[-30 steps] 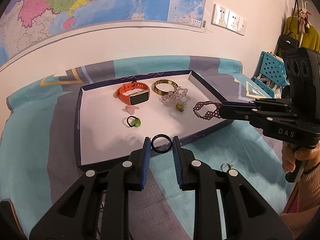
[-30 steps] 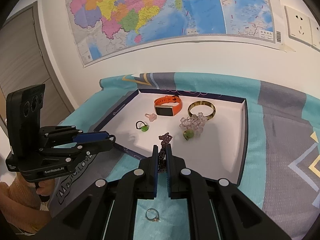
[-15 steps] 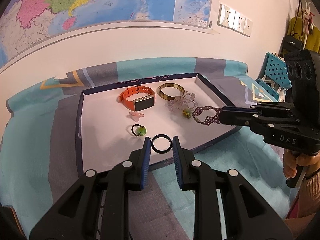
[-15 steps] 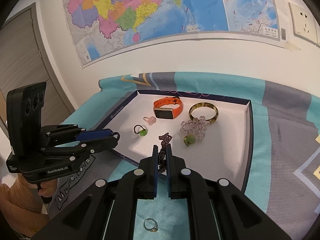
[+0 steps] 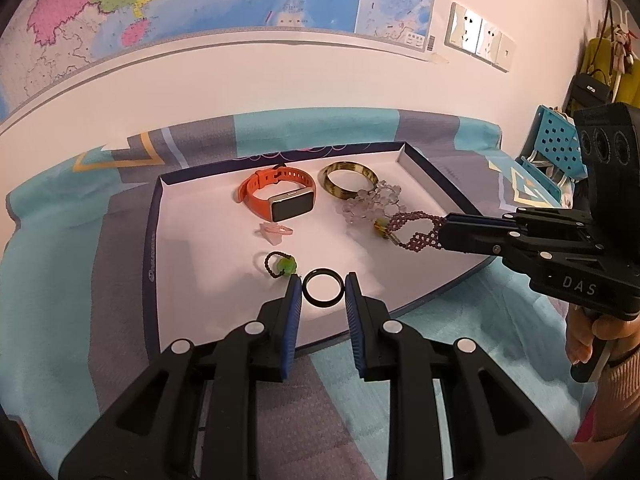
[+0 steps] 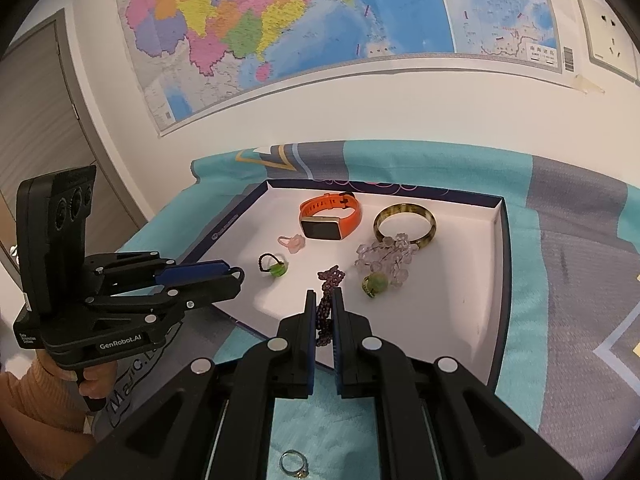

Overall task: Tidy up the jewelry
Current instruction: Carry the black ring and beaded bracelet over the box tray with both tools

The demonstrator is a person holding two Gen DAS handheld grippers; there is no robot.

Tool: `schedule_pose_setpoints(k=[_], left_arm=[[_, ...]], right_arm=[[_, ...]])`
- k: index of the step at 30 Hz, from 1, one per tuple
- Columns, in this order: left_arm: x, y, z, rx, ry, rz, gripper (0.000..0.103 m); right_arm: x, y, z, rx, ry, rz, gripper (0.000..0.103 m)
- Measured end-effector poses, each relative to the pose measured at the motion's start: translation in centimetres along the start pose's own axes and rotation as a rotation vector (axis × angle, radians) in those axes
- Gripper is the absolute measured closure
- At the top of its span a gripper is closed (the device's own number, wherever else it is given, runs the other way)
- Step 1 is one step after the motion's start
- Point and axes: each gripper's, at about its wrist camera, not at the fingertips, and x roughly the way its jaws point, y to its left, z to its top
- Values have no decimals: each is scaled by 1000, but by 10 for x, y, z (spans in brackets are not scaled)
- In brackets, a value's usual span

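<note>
Both claws were mid-carry, each bringing one piece over to the tray [image 5: 154,240]. The left gripper [image 5: 323,292] pinched a black ring [image 5: 323,288] between its blue pads, ring held flat just over the tray's near edge. The right gripper [image 6: 324,312] was clamped on a purple beaded bracelet [image 6: 328,296], whose loose loop hung out ahead of the tips over the tray's white floor.

Likely next: lower each piece to a bare patch and let go. The ring looked set to land right beside the green-bead ring [image 5: 280,265], just ahead-left of the left claw, so it'd need a bit of clearance. The bracelet dangled close to the clear crystal bracelet [image 6: 386,260] and green bead charm [image 6: 375,285], ahead-right of the right claw; snagging seemed possible.

Farther ahead in the tray lay an orange smartwatch [image 5: 280,196], an amber bangle [image 5: 348,180] and a small pink piece [image 5: 276,232]. A silver ring [image 6: 294,462] sat on the cloth under the right claw, outside the tray, probably due next.

Surface: teal-and-grey patterned cloth [image 6: 560,260] over a table. Room: white wall w/ a big coloured map [image 6: 320,20], wall sockets [image 5: 478,40] to the right, door at far left.
</note>
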Motion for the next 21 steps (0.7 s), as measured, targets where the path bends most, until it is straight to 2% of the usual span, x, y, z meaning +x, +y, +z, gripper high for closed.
schedule_pose_setpoints(k=[21], left_arm=[[19, 2, 7, 1, 29, 17, 80]], right_arm=[[14, -5, 3, 21, 23, 11, 97]])
